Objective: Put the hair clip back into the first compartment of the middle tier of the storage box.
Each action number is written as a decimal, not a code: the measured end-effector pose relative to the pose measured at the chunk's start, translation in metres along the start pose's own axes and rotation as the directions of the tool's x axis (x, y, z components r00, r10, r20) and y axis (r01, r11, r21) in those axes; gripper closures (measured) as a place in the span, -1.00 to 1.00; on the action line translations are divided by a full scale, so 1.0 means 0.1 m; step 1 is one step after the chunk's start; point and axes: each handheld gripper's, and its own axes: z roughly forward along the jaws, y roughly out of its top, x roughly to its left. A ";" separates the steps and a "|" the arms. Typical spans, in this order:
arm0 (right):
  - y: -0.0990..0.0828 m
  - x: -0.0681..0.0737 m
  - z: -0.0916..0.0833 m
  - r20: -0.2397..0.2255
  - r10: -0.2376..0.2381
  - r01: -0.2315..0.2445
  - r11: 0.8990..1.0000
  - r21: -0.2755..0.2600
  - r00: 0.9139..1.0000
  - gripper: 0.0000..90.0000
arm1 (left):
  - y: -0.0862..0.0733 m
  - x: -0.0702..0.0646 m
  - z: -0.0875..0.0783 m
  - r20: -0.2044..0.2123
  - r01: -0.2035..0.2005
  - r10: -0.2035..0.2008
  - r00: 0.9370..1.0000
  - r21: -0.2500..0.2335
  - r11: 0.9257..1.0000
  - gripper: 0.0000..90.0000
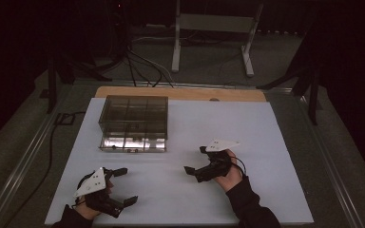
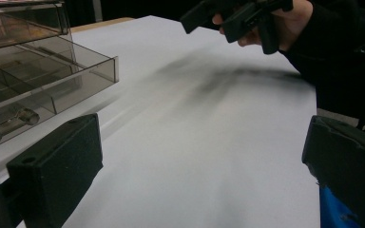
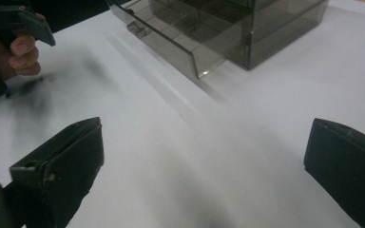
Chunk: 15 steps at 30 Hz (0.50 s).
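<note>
On white table (image 1: pixel 247 128), smoky drawer box (image 1: pixel 133 122) w/ drawer out; both tools released.

The smoky drawer box (image 1: pixel 133 122) with its bottom drawer (image 1: pixel 132 143) pulled out blocks the far left of the white table (image 1: pixel 247 128), while bare surface lies open right of it and between both grippers.

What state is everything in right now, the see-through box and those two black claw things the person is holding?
Smoky plastic drawer box: upright on the white table, bottom drawer pulled out, upper drawers shut.
Left gripper: jaws wide open, holding nothing.
Right gripper: jaws wide open, holding nothing.
</note>
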 end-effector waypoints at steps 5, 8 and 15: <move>-0.17 -0.03 -0.10 0.008 0.003 -0.003 1.000 -0.002 1.000 -1.00 | 0.00 0.00 0.00 0.001 -0.003 0.003 1.000 0.002 1.000 -0.98; -0.28 -0.06 -0.16 0.020 0.012 -0.012 1.000 0.007 1.000 -1.00 | 0.00 -0.01 0.00 0.001 -0.005 0.005 1.000 0.004 1.000 -0.98; -0.46 -0.15 -0.40 0.064 0.039 -0.038 0.999 -0.012 0.997 -1.00 | 0.00 0.00 0.00 0.001 -0.003 0.003 1.000 0.004 1.000 -0.98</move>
